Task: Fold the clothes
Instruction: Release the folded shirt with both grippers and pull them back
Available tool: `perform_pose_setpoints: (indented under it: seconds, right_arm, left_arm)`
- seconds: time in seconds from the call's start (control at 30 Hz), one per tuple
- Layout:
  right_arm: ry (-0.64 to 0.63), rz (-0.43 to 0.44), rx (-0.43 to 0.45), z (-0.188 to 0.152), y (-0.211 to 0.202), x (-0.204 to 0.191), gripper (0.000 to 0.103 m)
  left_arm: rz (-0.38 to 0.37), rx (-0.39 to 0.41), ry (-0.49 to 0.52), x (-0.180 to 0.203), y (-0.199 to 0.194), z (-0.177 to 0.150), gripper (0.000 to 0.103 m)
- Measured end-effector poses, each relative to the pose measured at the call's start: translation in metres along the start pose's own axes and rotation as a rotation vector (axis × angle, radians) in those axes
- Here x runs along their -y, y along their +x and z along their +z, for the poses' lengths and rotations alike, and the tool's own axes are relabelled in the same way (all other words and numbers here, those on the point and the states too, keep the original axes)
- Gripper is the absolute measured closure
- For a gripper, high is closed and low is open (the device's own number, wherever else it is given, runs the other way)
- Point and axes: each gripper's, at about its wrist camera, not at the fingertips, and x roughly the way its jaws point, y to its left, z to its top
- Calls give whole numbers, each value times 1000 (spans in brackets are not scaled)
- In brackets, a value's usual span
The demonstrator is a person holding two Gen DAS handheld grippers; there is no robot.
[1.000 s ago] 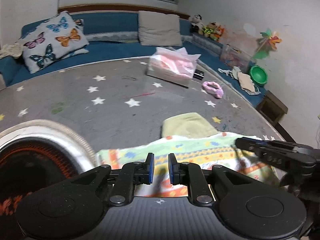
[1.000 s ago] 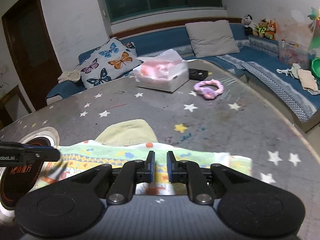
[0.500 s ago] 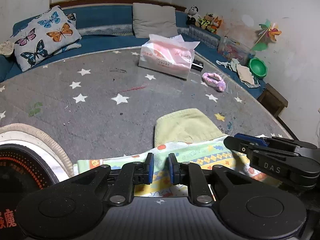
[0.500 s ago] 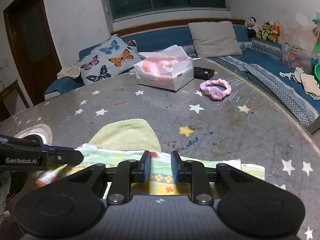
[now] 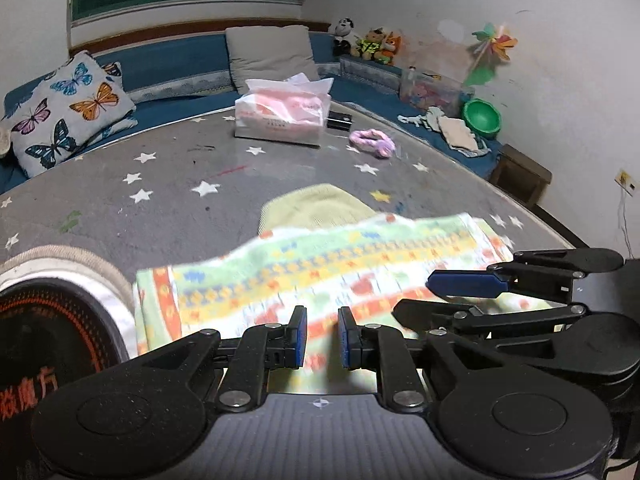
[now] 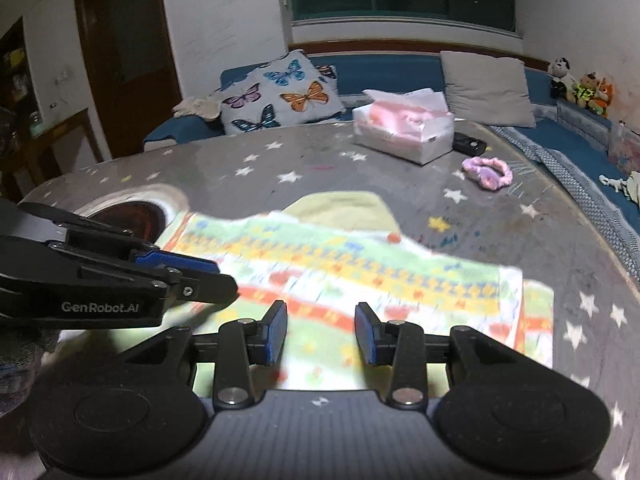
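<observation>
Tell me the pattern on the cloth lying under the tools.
Cloth: bands of small orange, yellow, blue and green motifs on pale green and white. Right wrist view shows it best.

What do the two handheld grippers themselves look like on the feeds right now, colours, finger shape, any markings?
Both are matte black plastic. The left gripper and right gripper each have two slim linkage fingers with silver pivot screws, blue pads on the inner faces, round discs at the base and a ribbed grey centre plate. Seen from the right wrist view, the left gripper's side carries white "GenRobot.AI" lettering. No cables or sleeves show.
</observation>
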Motion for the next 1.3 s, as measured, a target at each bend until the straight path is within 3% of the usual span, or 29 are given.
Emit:
perform_pose_setpoints:
  seconds: [0.3, 0.57, 0.87, 0.97, 1.23, 1.3]
  right_arm:
    - [-71, -31, 23, -33, -27, -25, 65]
    - [58, -62, 26, -55, -46, 2, 65]
    - [147, -157, 52, -60, -63, 33, 65]
    - [197, -140, 55, -63, -65, 44, 65]
    - [185, -146, 57, -58, -59, 43, 61]
    - [176, -149, 61, -58, -60, 40, 54]
  left_arm:
    - [13, 45, 22, 11, -21, -35, 81]
    - [43, 68, -11, 0, -34, -48, 78]
    - [65, 73, -96, -17, -49, -58, 73]
    - [81, 70, -108, -22, -50, -60, 72]
    - [89, 63, -162, -32, -54, -62, 70]
    - [90, 63, -162, -31, -56, -62, 68]
